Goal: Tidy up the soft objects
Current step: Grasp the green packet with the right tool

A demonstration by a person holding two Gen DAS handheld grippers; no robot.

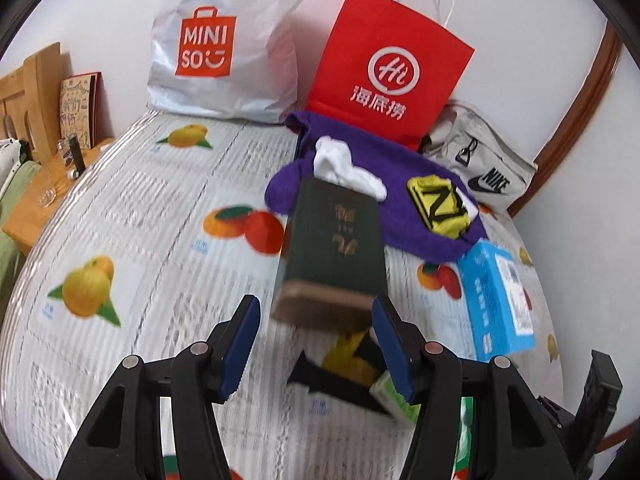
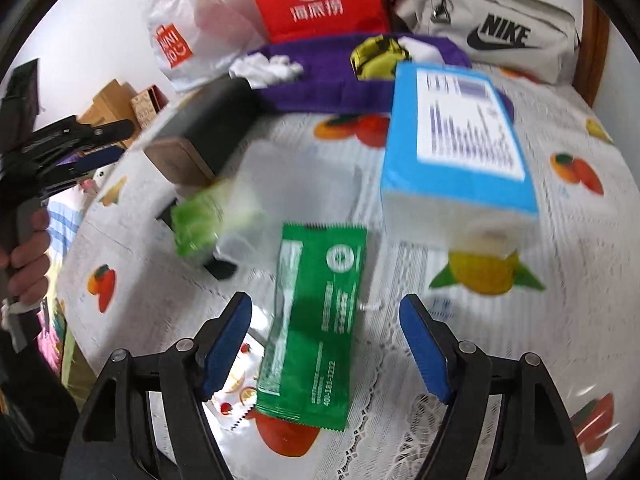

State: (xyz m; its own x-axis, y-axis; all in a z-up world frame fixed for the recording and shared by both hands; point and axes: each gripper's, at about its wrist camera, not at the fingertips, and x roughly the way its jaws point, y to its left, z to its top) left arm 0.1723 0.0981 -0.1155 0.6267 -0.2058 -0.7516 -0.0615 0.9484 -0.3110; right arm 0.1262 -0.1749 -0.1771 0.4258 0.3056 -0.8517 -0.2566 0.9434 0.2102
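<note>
A purple towel (image 1: 404,200) lies at the back of the table with a white sock (image 1: 344,168) and a yellow-black sock (image 1: 438,204) on it. A second yellow-black sock (image 1: 348,364) lies near my left gripper (image 1: 316,352), which is open and empty just before a dark green box (image 1: 332,248). My right gripper (image 2: 326,344) is open over a green sachet (image 2: 316,336) that lies flat between its fingers. The towel (image 2: 320,80), white sock (image 2: 268,66) and yellow-black sock (image 2: 380,56) also show in the right wrist view.
A blue box (image 2: 460,136), a green packet (image 2: 204,220) and a clear container (image 2: 296,184) lie on the fruit-print tablecloth (image 1: 120,220). A Miniso bag (image 1: 224,44), red paper bag (image 1: 388,64) and Nike pouch (image 1: 480,160) stand at the back wall.
</note>
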